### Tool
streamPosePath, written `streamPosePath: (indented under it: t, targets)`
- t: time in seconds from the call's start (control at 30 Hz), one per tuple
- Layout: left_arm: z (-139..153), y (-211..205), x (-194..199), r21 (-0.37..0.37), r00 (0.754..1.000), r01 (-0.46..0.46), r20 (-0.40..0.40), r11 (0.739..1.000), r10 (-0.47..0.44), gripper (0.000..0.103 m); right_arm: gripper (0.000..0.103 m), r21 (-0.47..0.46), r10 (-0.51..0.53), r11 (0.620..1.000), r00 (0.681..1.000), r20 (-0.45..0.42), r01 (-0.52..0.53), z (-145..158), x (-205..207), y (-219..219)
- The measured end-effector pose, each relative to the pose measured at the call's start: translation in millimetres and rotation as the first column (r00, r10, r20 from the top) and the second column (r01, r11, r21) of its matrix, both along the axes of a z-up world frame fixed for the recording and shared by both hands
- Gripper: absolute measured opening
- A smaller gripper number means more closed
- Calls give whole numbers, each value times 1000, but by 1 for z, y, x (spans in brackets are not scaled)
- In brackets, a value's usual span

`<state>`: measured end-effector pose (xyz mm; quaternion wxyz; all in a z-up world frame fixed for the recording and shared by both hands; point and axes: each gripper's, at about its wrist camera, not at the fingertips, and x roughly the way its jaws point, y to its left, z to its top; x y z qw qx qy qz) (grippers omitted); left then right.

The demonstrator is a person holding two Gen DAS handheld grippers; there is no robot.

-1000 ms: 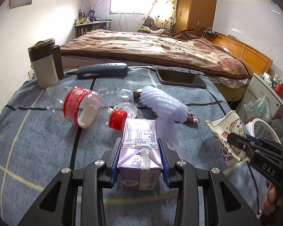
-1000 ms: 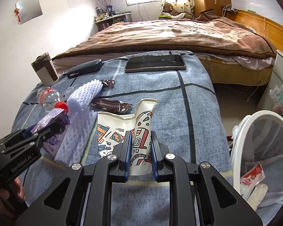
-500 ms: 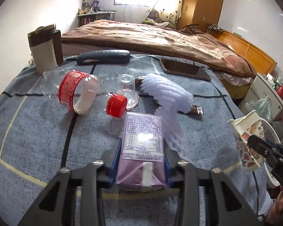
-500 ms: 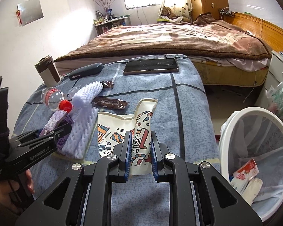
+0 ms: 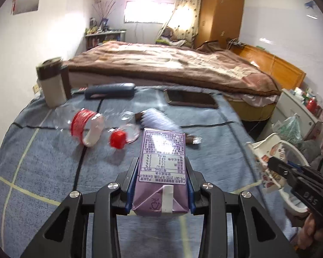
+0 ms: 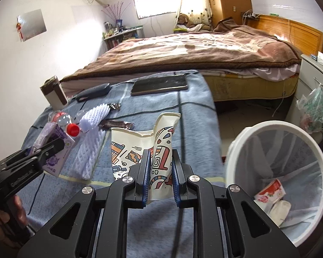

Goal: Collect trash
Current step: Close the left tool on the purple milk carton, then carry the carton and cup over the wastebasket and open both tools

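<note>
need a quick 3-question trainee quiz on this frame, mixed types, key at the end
1. True or false: the left gripper is shut on the purple drink carton.
2. What does the right gripper hold? A) the plastic bottle B) the patterned paper bag C) the phone
3. Fill in: the white bin stands off the blue cloth's edge, on the ____ side of the right wrist view.

Key:
1. True; the pads press both sides of the carton.
2. B, the patterned paper bag. The plastic bottle and phone lie on the blue cloth.
3. right
</note>
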<state>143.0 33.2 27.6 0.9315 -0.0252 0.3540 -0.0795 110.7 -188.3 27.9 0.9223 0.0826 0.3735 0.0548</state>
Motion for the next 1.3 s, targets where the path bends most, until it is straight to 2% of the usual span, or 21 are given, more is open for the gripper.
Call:
streamPosePath:
  t: [0.23,0.63,1.0,1.3]
  targets:
    - [18,-44,-11,-4,993,112,35,994,-112,39,20,-43,-53,998,998,28,54,11,-17,-30]
    - [23,-134,-21,13,956,290,48,957,-290,39,20,-82,-207,974,977,53,211,19,-39,-103]
    - [13,-206,-30,15,913,406,21,914,-407,39,20,-113,-282,953,959,17,282,4,-47,-147]
    - [-6,-247,-31,6,884,466,-30,885,-466,39,20,-145,-314,941,949,-31,306,-11,-49,-171]
